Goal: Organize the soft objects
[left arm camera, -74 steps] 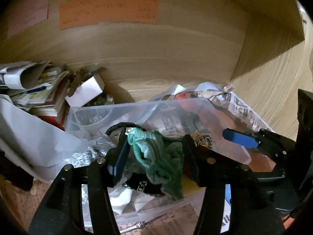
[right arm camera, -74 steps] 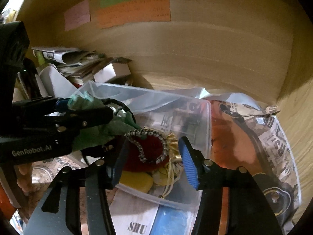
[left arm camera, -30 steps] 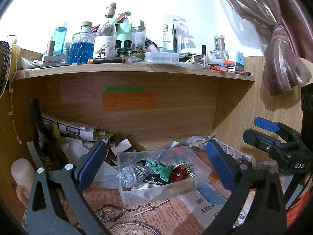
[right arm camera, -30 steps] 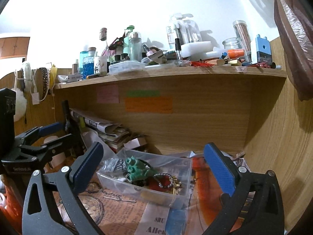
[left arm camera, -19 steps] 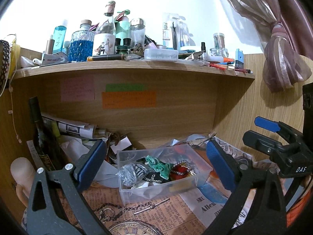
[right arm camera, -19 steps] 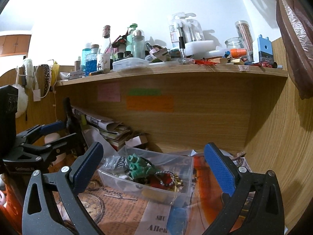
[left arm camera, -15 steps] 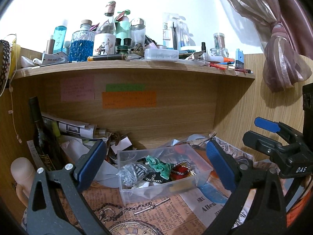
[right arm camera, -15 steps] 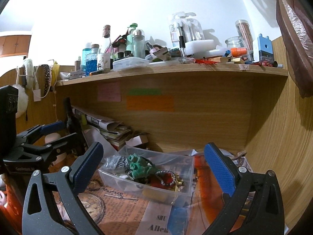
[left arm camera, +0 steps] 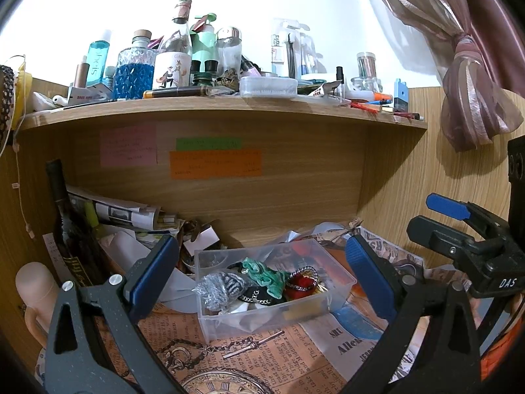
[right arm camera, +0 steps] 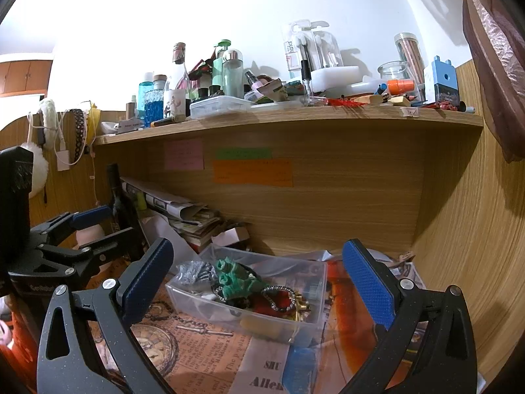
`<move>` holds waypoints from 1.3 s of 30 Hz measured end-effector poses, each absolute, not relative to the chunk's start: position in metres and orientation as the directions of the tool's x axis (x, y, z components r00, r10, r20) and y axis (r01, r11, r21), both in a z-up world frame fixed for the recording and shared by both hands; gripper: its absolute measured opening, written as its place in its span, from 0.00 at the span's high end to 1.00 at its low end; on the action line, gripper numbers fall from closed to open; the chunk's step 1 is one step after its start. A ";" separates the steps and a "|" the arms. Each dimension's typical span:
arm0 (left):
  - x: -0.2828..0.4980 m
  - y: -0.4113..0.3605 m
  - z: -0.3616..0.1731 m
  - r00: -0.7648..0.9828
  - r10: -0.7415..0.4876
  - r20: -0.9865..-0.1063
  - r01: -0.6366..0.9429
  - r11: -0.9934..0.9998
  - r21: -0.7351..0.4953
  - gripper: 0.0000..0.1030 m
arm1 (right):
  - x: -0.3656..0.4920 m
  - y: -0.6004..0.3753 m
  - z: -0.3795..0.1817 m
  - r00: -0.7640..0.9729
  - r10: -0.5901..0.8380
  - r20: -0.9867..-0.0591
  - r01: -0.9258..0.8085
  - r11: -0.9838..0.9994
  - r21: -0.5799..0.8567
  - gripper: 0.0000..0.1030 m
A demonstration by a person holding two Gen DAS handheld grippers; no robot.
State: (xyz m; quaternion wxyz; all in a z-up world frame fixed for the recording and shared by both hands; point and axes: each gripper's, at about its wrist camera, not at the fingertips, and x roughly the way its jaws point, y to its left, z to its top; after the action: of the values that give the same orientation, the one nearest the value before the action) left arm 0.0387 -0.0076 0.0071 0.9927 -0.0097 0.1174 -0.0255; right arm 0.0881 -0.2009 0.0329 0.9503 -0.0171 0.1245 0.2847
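A clear plastic bin (left arm camera: 323,305) (right arm camera: 305,323) sits on a newspaper-covered desk under a wooden shelf. In it lie a green scrunchie (left arm camera: 265,274) (right arm camera: 234,281), a silver one (left arm camera: 218,287) (right arm camera: 193,270), a red one (left arm camera: 301,284) (right arm camera: 275,300) and a black one (left arm camera: 254,295). My left gripper (left arm camera: 262,280) is open and empty, held back from the bin. My right gripper (right arm camera: 259,284) is open and empty too, also back from the bin. Each gripper shows at the edge of the other's view, the right one (left arm camera: 459,226) and the left one (right arm camera: 82,229).
A dark bottle (left arm camera: 70,239) and a paper stack (left arm camera: 131,213) stand left of the bin. The shelf (left arm camera: 229,106) above is crowded with bottles. A wooden wall (right arm camera: 475,246) closes the right side. A pocket watch with chain (left arm camera: 210,349) lies in front.
Earlier my left gripper held the green scrunchie over the bin. It has let go, both grippers have opened wide and pulled back. In the last second almost nothing moved.
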 end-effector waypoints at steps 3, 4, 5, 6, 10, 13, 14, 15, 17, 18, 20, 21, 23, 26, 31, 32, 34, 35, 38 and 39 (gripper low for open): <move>0.039 -0.008 0.007 0.971 -0.056 -0.233 0.051 0.998 -0.028 0.00 | 0.088 -0.201 0.033 0.806 0.538 -0.246 -0.546 0.837 0.041 0.00; 0.039 -0.007 0.006 0.971 -0.057 -0.233 0.052 0.998 -0.028 0.00 | 0.088 -0.201 0.033 0.806 0.539 -0.246 -0.546 0.836 0.042 0.00; 0.039 -0.008 0.006 0.971 -0.056 -0.232 0.052 0.998 -0.026 0.00 | 0.088 -0.201 0.033 0.807 0.537 -0.246 -0.546 0.837 0.039 0.00; 0.038 -0.008 0.006 0.971 -0.056 -0.231 0.052 0.998 -0.025 0.00 | 0.088 -0.202 0.033 0.807 0.538 -0.246 -0.546 0.837 0.040 0.00; 0.038 -0.010 0.006 0.972 -0.052 -0.231 0.048 0.999 -0.020 0.00 | 0.089 -0.202 0.033 0.806 0.539 -0.246 -0.547 0.836 0.040 0.00; 0.038 -0.010 0.006 0.971 -0.052 -0.232 0.049 0.999 -0.022 0.00 | 0.089 -0.202 0.032 0.806 0.539 -0.246 -0.547 0.836 0.040 0.00; 0.038 -0.010 0.006 0.971 -0.052 -0.232 0.049 0.999 -0.023 0.00 | 0.089 -0.202 0.032 0.806 0.538 -0.246 -0.547 0.836 0.040 0.00; 0.038 -0.010 0.006 0.971 -0.054 -0.232 0.050 0.998 -0.023 0.00 | 0.089 -0.202 0.032 0.805 0.539 -0.246 -0.547 0.836 0.040 0.00; 0.038 -0.011 0.006 0.971 -0.054 -0.233 0.049 0.998 -0.024 0.00 | 0.089 -0.202 0.032 0.805 0.539 -0.246 -0.547 0.836 0.041 0.00; 0.038 -0.011 0.006 0.971 -0.052 -0.234 0.048 0.999 -0.025 0.00 | 0.089 -0.202 0.032 0.807 0.537 -0.246 -0.545 0.837 0.040 0.00; 0.038 -0.012 0.006 0.971 -0.049 -0.235 0.045 0.999 -0.025 0.00 | 0.089 -0.202 0.032 0.807 0.537 -0.247 -0.545 0.837 0.041 0.00; 0.038 -0.011 0.006 0.971 -0.049 -0.235 0.045 0.999 -0.026 0.00 | 0.089 -0.202 0.032 0.806 0.537 -0.248 -0.545 0.837 0.042 0.00; 0.038 -0.010 0.006 0.971 -0.050 -0.235 0.045 0.999 -0.026 0.00 | 0.089 -0.202 0.032 0.807 0.537 -0.248 -0.545 0.838 0.041 0.00; 0.038 -0.009 0.006 0.971 -0.048 -0.236 0.043 0.999 -0.029 0.00 | 0.089 -0.200 0.031 0.808 0.534 -0.249 -0.542 0.840 0.042 0.00; 0.038 -0.009 0.006 0.971 -0.048 -0.234 0.042 0.999 -0.028 0.00 | 0.089 -0.199 0.031 0.810 0.532 -0.248 -0.540 0.841 0.041 0.00; 0.038 -0.010 0.007 0.971 -0.046 -0.234 0.041 0.999 -0.028 0.00 | 0.089 -0.199 0.031 0.810 0.532 -0.248 -0.539 0.841 0.042 0.00; 0.038 -0.010 0.007 0.971 -0.044 -0.233 0.038 0.999 -0.029 0.00 | 0.089 -0.199 0.031 0.810 0.532 -0.249 -0.539 0.841 0.043 0.00; 0.038 -0.010 0.007 0.971 -0.042 -0.233 0.037 0.999 -0.029 0.00 | 0.089 -0.199 0.031 0.810 0.532 -0.248 -0.539 0.841 0.042 0.00; 0.039 -0.009 0.006 0.970 -0.053 -0.236 0.047 0.998 -0.034 0.00 | 0.089 -0.199 0.031 0.810 0.532 -0.249 -0.539 0.841 0.043 0.00; 0.038 -0.010 0.007 0.971 -0.052 -0.234 0.045 0.998 -0.037 0.00 | 0.089 -0.199 0.031 0.810 0.531 -0.249 -0.539 0.841 0.042 0.00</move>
State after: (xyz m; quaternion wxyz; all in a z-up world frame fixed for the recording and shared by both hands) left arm 0.0379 -0.0095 0.0071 0.9925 -0.0156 0.1184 -0.0244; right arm 0.0885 -0.1988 0.0311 0.9512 -0.0152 0.1262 0.2813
